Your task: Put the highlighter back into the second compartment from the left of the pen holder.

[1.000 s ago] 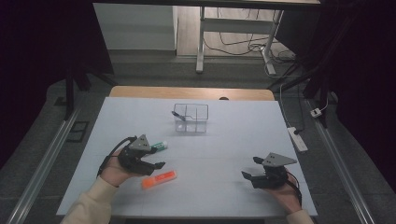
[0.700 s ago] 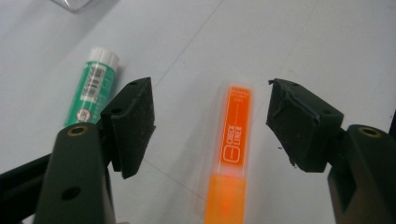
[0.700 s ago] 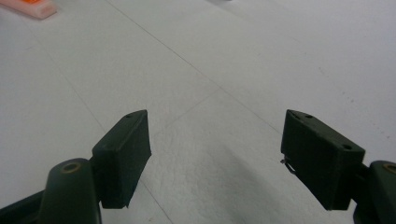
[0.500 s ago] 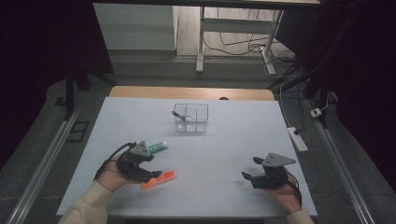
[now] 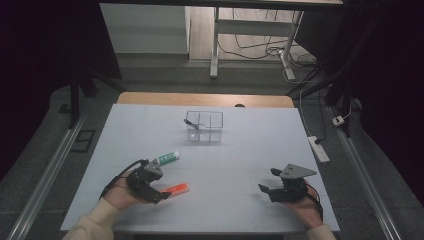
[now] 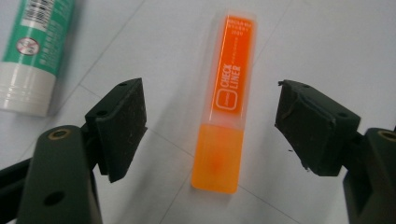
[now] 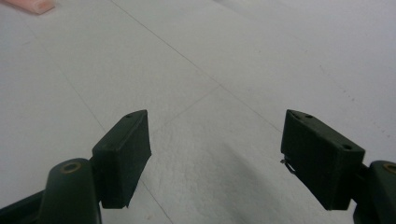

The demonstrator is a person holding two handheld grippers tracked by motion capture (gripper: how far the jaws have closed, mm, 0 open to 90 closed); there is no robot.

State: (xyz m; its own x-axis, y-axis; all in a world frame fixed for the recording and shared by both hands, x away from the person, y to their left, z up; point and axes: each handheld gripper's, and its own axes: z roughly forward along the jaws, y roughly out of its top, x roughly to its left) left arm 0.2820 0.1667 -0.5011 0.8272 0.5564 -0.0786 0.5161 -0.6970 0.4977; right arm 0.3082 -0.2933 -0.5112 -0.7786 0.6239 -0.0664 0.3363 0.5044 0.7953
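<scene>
A dim room with cables on the floor can be made out behind a pale bench (image 5: 280,150), which is marked with a faint grid. Near the front left, an orange highlighter (image 6: 226,100) is lying flat on the bench, and the left gripper (image 5: 159,192) is set right over its capped end. Its jaws have just been opening and are now spread wide, one on each side of the highlighter, with clear gaps and no contact, so nothing is held yet. A green and white glue stick (image 5: 166,158) is lying just beyond, near the gripper but apart from the highlighter. Further back, a clear plastic box (image 5: 205,126) is standing with something small and dark in it, probably a clip, though that can't really be told from the high view.

The right gripper (image 5: 272,181) is parked at the front right, jaws wide, nothing between them.

What could go wrong: the highlighter is smooth and narrow, so if the jaws are closed off-centre it could be pushed sideways or spun out. If only the cap is grabbed, it might get pulled off. A drift toward the glue stick could get that nudged and rolled.
</scene>
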